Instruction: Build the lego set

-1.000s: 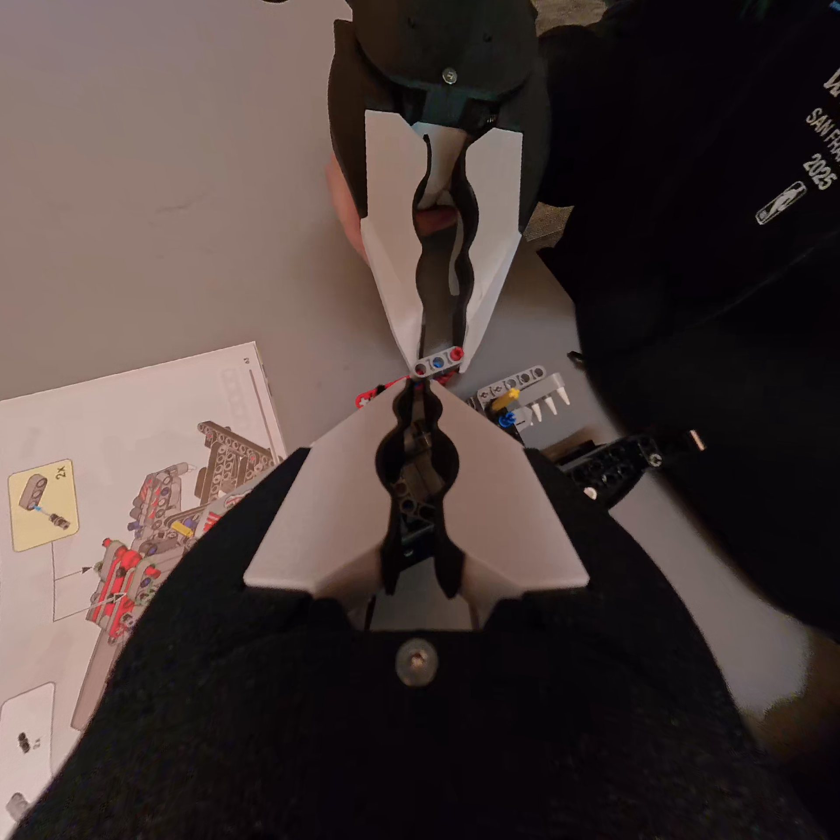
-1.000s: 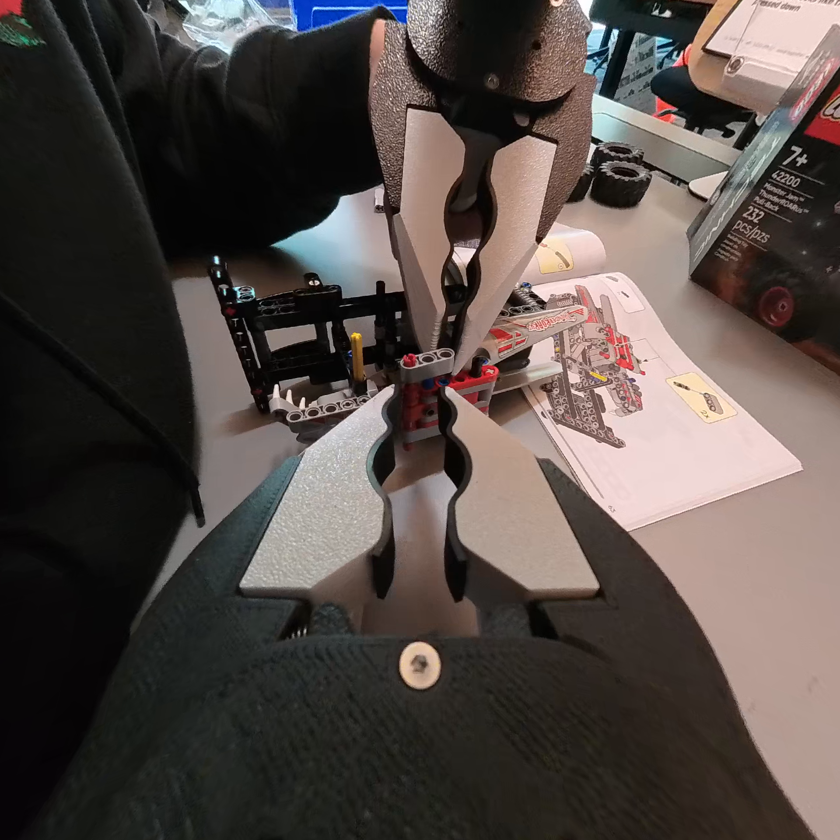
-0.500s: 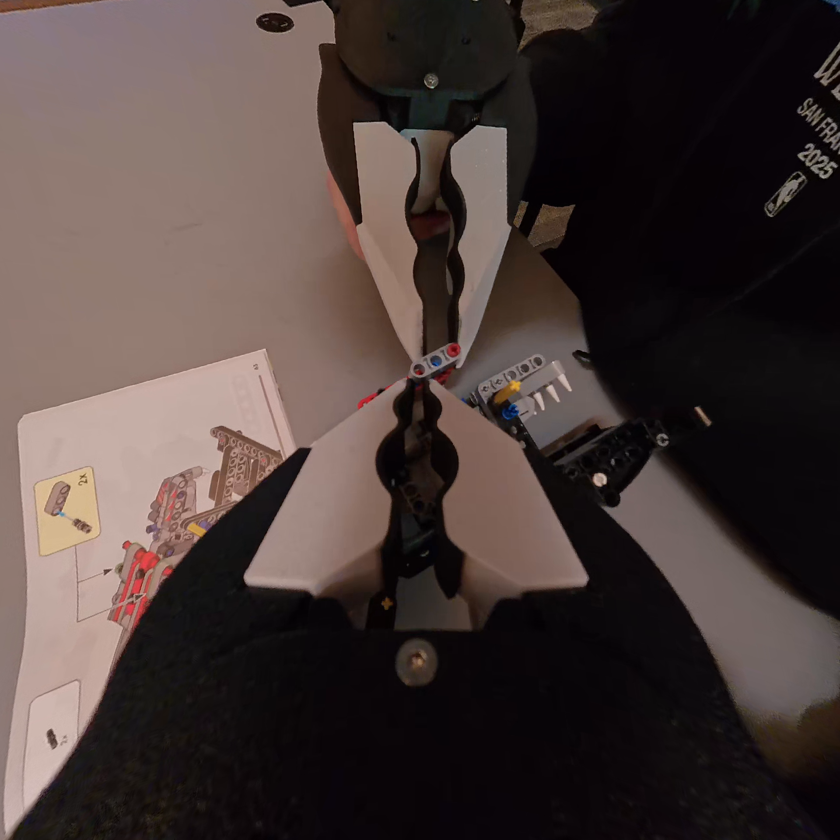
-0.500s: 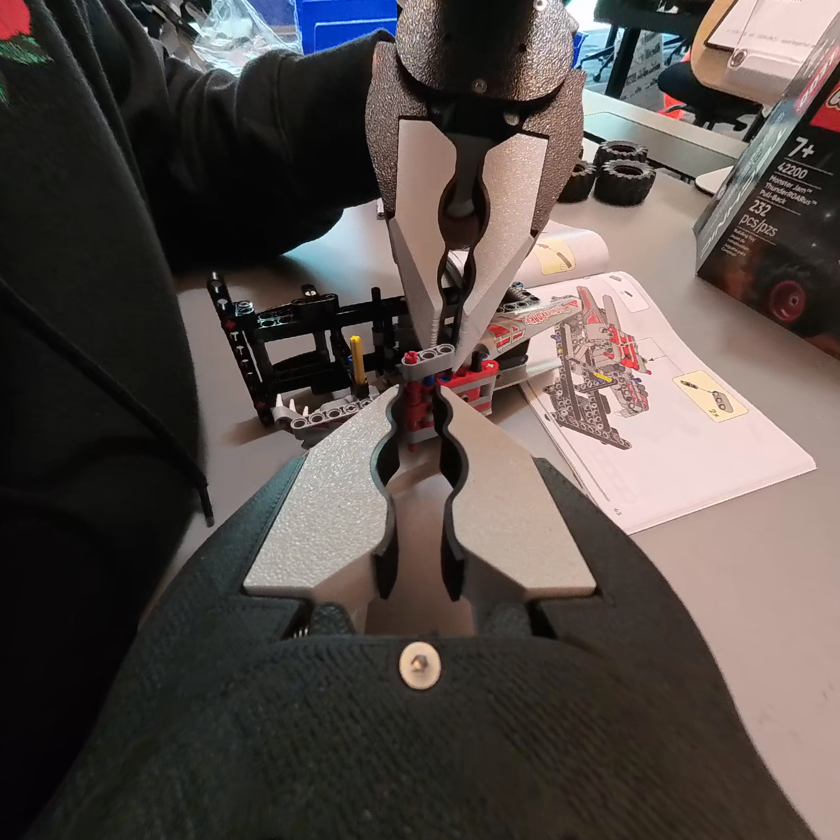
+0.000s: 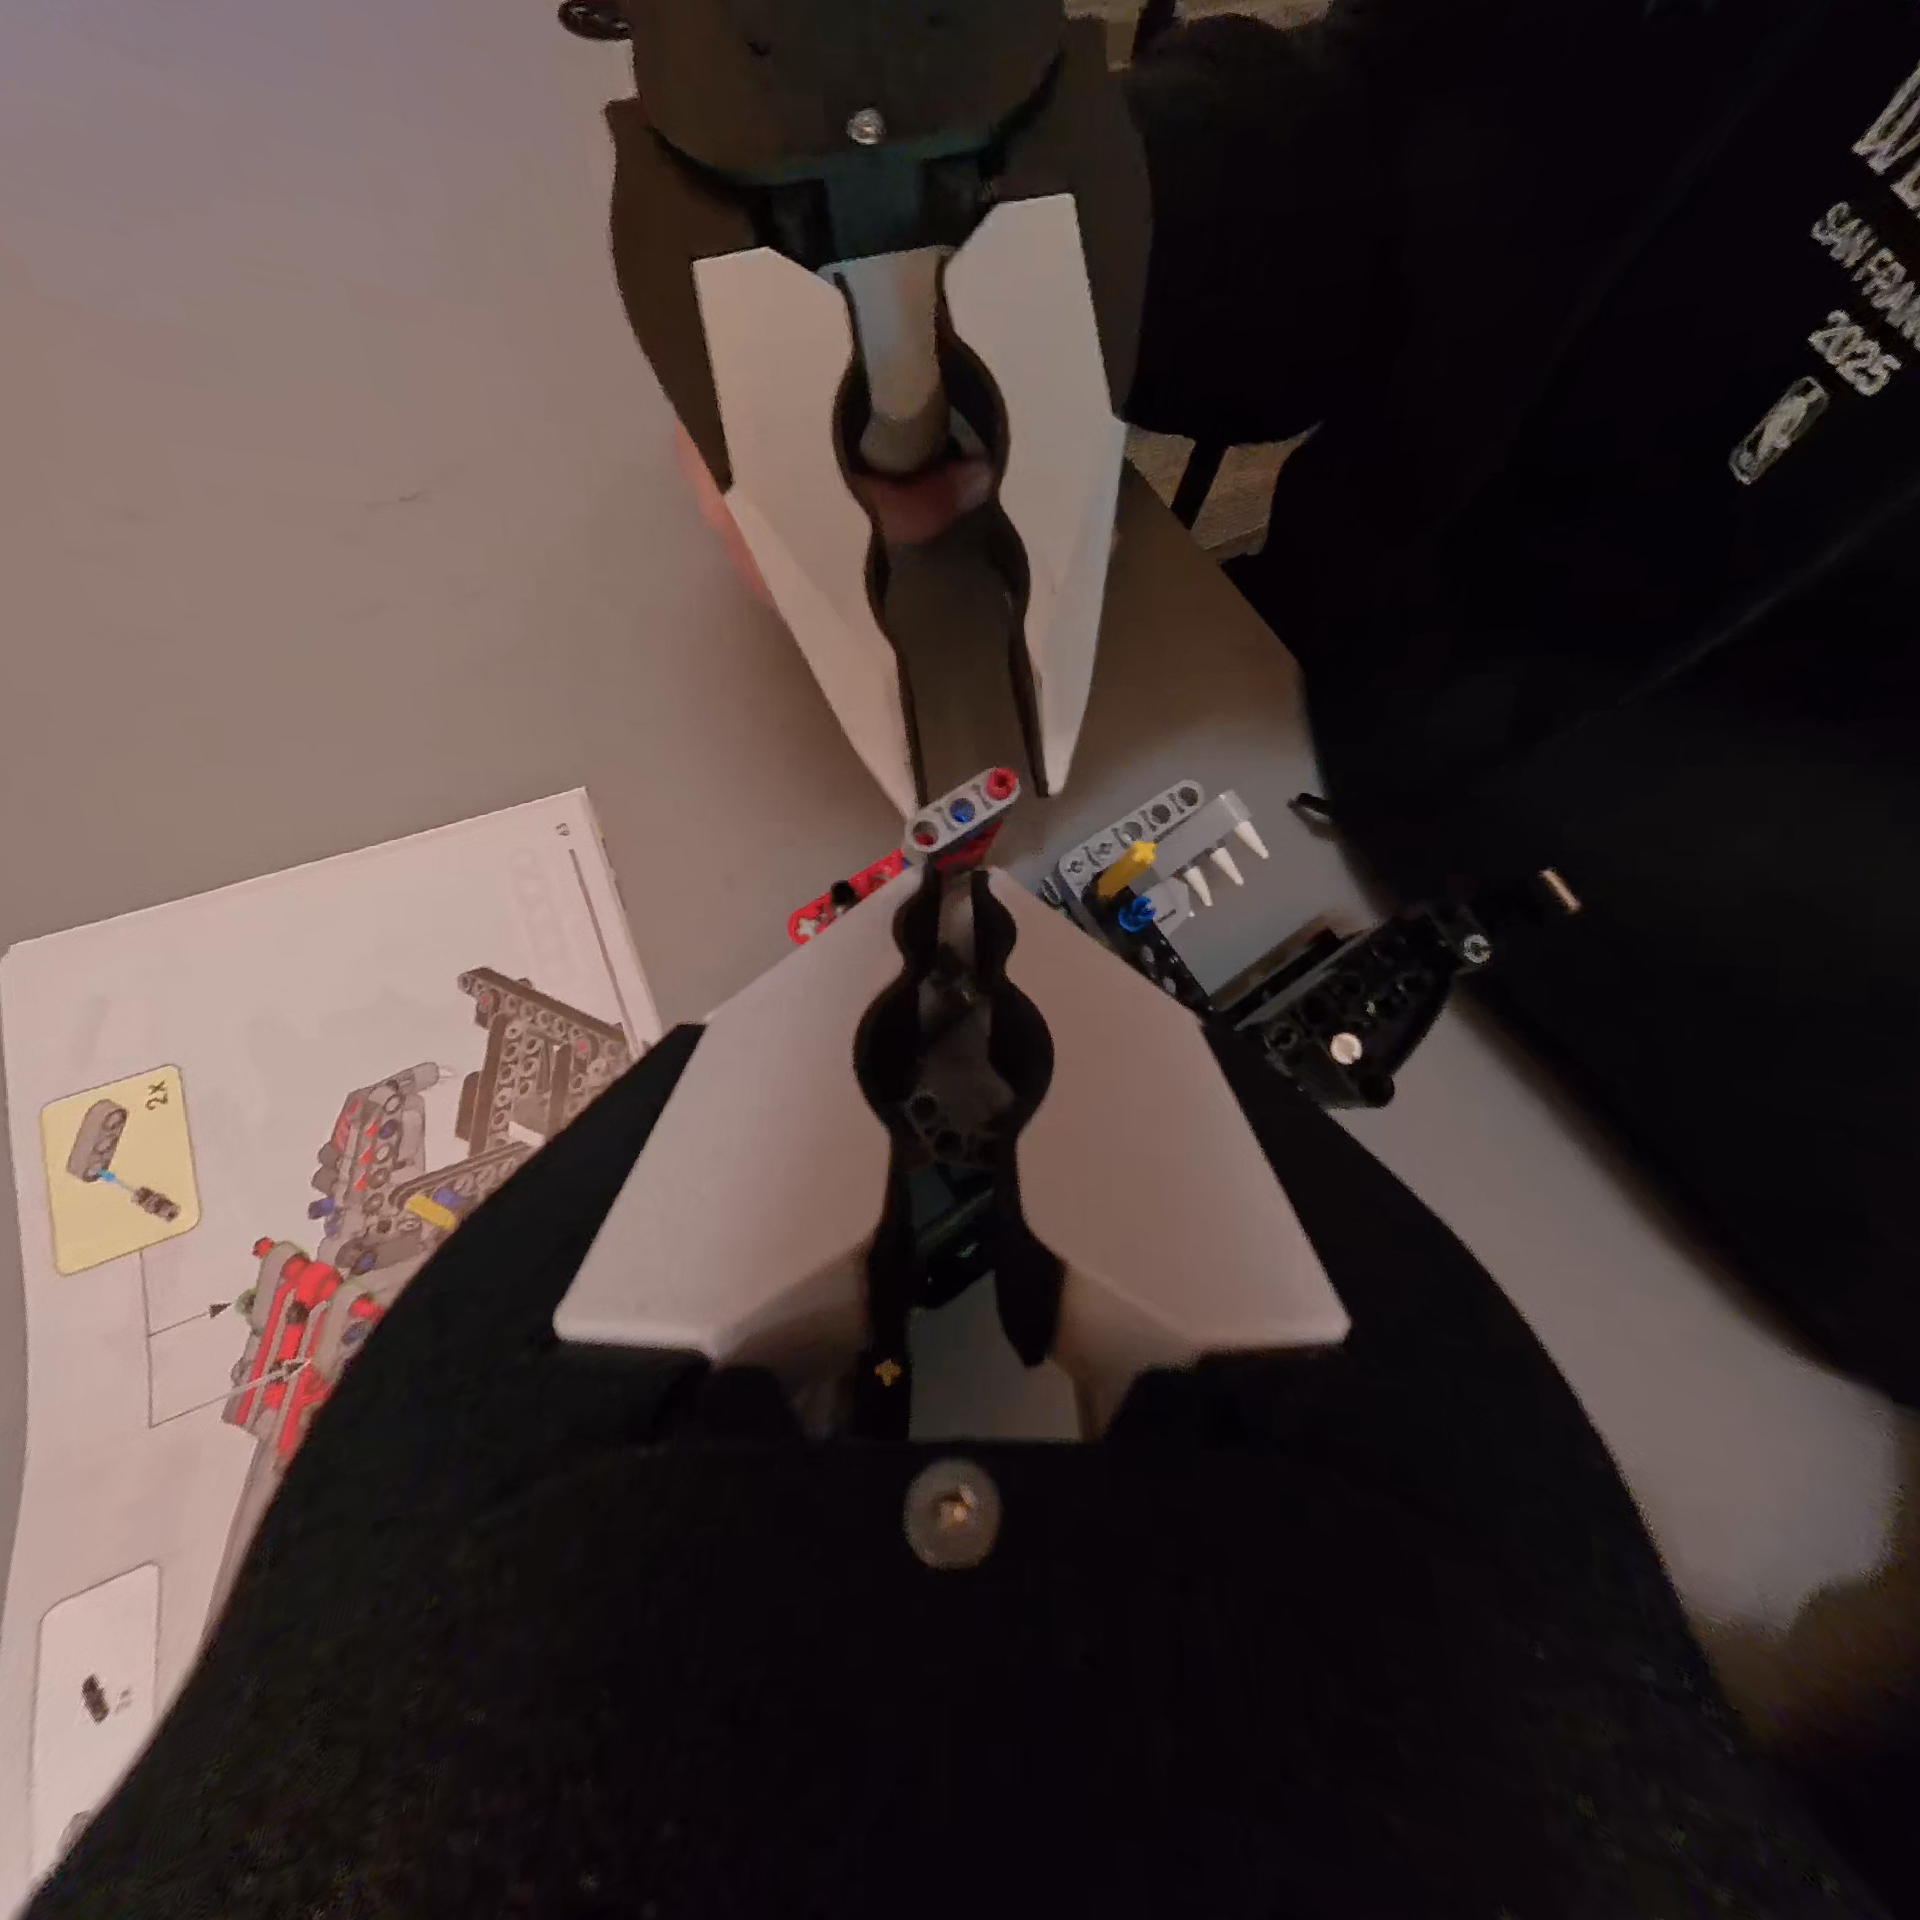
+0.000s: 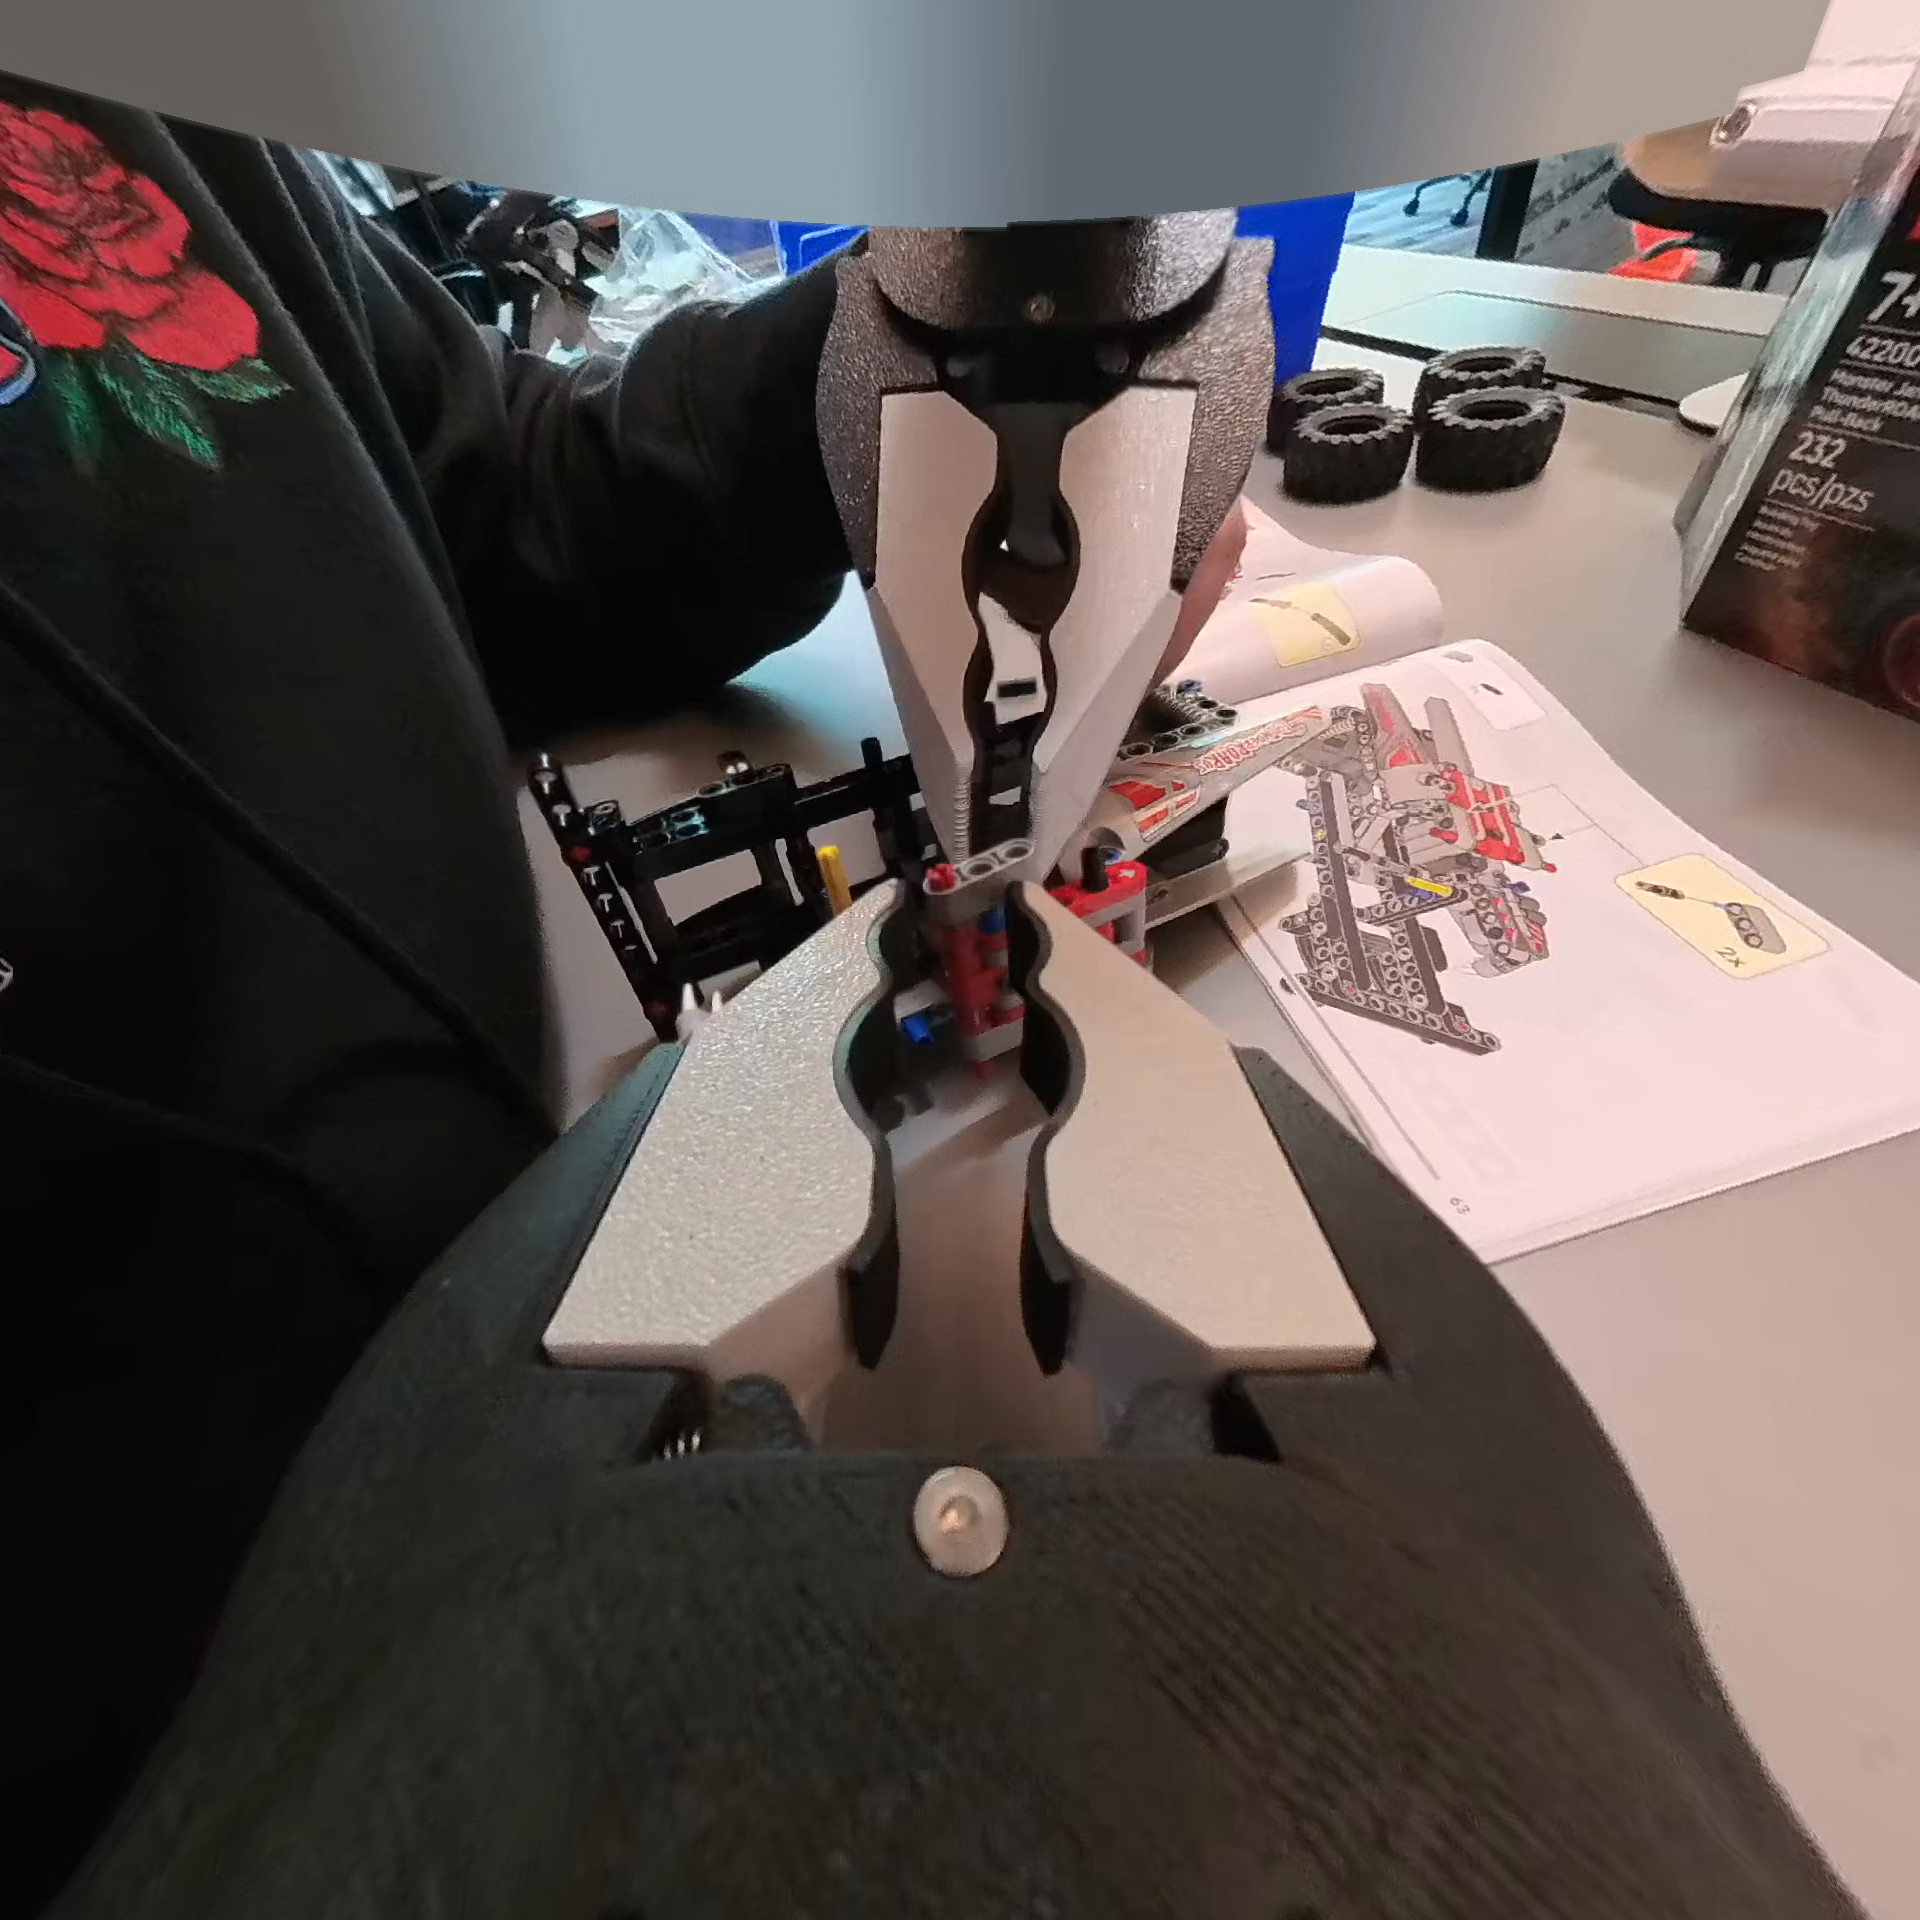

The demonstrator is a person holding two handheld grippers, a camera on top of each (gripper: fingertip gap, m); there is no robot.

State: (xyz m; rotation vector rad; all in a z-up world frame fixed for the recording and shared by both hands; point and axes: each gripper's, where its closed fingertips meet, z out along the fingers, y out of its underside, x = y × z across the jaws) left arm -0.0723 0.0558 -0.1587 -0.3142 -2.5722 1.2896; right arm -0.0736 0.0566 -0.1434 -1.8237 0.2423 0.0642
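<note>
Left wrist view dim and warm-toned, slight motion blur, right wrist view brighter, daylight from twelve o'clock, fisheye bending at edges

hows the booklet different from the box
The booklet lies flat and open; the box stands upright. The booklet is white with coloured drawings; the box is mostly dark. Both sit on the grey table.

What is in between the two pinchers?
A small grey beam with red and blue pins sits between the left gripper and the right gripper, clearest in the left wrist view.
</note>
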